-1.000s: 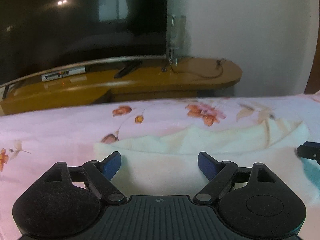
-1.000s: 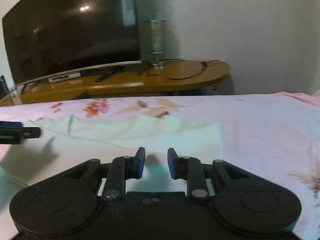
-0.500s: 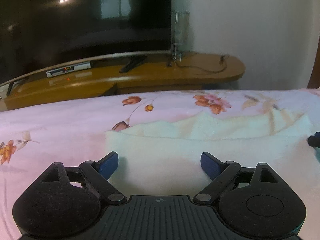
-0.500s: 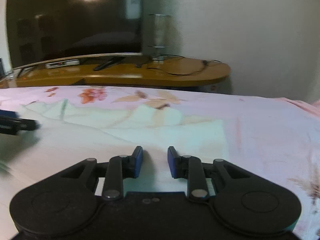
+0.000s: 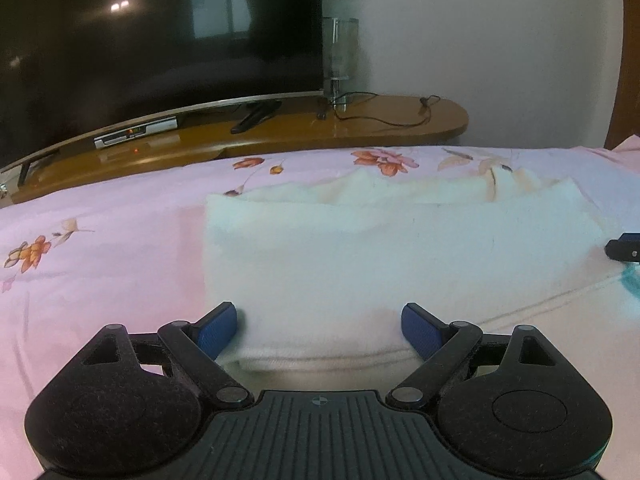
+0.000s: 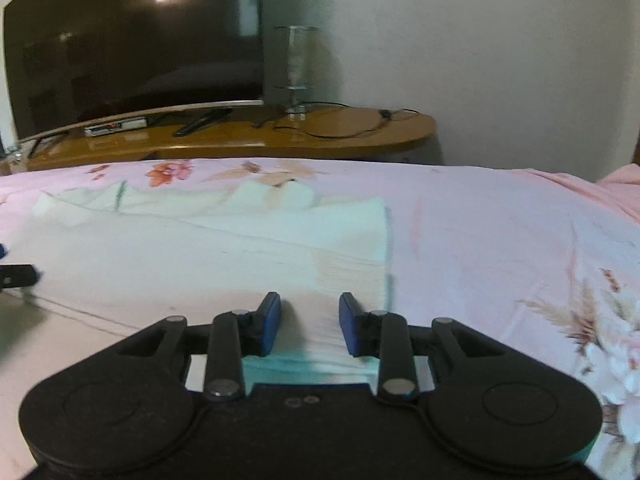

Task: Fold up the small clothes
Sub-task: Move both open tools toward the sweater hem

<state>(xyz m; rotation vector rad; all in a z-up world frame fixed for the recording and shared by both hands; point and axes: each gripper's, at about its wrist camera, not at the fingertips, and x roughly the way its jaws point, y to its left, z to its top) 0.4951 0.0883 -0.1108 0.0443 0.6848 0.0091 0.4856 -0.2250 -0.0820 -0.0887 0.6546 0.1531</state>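
A pale cream garment [image 5: 380,248] lies folded on a bed, spread across a pink sheet [image 5: 100,248] printed with orange and tan flowers. Its far edge is rumpled into small peaks, and its near edge shows stacked layers of cloth. In the right wrist view the same garment [image 6: 200,248] ends in a straight side edge at the right, with ribbed or layered cloth at that corner and a teal trim showing just in front of the claw body.

The left claw [image 5: 320,326] hangs low over the near left corner of the garment, its blue pads spread wide. The cloth lies between and under them, but the pads do not press on it. The left pad sits right at the garment's left edge.

The right claw [image 6: 309,322] is over the near right corner of the garment. Its jaws have just been opening and now stand partly apart, with cloth visible in the gap but not pinched. Each claw's tip shows at the edge of the other's view, so the two are at opposite ends of the garment.

Beyond the bed stands a long wooden surface [image 5: 360,120] against a pale wall. On it are a large dark television [image 5: 160,32], a small silver box [image 5: 136,132], a remote [image 5: 256,114], a clear glass cylinder [image 5: 340,56] and a looping black cable [image 5: 392,116].
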